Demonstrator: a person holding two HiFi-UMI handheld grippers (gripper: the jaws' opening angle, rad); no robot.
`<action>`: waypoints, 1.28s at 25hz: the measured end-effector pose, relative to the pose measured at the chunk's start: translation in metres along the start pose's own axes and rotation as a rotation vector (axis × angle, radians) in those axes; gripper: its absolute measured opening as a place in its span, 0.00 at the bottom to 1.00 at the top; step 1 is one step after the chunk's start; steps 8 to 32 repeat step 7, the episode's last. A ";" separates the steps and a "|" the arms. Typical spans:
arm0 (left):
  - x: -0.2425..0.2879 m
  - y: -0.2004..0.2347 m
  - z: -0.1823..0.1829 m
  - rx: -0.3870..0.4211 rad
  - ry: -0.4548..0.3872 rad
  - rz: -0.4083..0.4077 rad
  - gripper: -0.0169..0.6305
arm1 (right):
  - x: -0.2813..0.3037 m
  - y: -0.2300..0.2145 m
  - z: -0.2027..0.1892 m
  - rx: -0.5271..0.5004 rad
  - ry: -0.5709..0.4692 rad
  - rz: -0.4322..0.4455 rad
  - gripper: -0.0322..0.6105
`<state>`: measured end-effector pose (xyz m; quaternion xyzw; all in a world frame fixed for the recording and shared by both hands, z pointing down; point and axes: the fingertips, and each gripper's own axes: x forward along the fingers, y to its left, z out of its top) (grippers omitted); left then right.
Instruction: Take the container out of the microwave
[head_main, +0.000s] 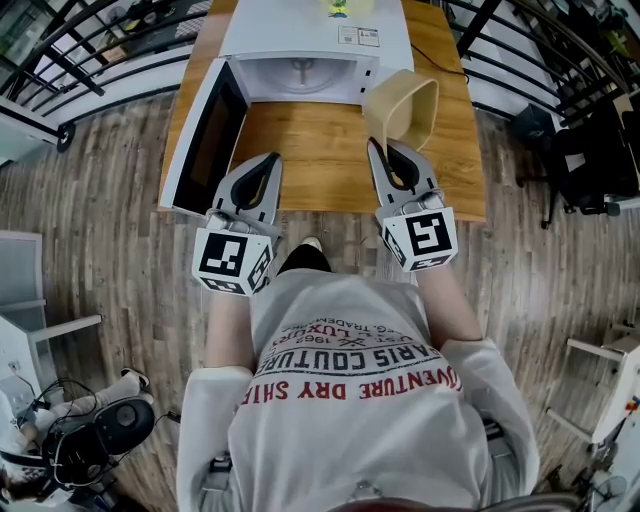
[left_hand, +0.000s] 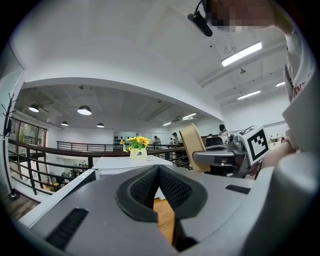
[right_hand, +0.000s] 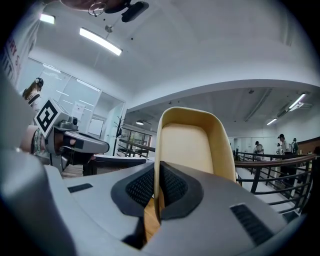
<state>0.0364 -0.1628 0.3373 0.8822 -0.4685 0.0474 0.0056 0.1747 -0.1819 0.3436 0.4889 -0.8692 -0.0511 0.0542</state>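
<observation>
A beige plastic container (head_main: 405, 105) hangs tipped on its side over the wooden table (head_main: 320, 150), outside the white microwave (head_main: 300, 75). My right gripper (head_main: 380, 146) is shut on its rim; in the right gripper view the thin wall of the container (right_hand: 192, 145) stands pinched between the dark pads (right_hand: 172, 187). The left gripper (head_main: 262, 160) is level beside it, over the table's front. Its jaws are shut with nothing between them (left_hand: 158, 170). From the left gripper view the container (left_hand: 192, 145) shows at the right.
The microwave door (head_main: 205, 135) swings open to the left, alongside the left gripper. The oven cavity shows its glass turntable (head_main: 300, 68). A pot of yellow flowers (left_hand: 136, 143) sits on the microwave. Black railings (head_main: 80, 50) run along both sides of the table.
</observation>
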 end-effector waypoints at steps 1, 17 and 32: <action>-0.001 -0.001 0.000 0.000 0.001 0.001 0.05 | -0.001 0.001 0.000 0.001 -0.003 0.001 0.10; -0.003 -0.005 -0.001 0.004 0.009 0.001 0.05 | -0.005 0.000 0.002 0.001 -0.011 -0.005 0.10; -0.003 -0.005 -0.001 0.004 0.009 0.001 0.05 | -0.005 0.000 0.002 0.001 -0.011 -0.005 0.10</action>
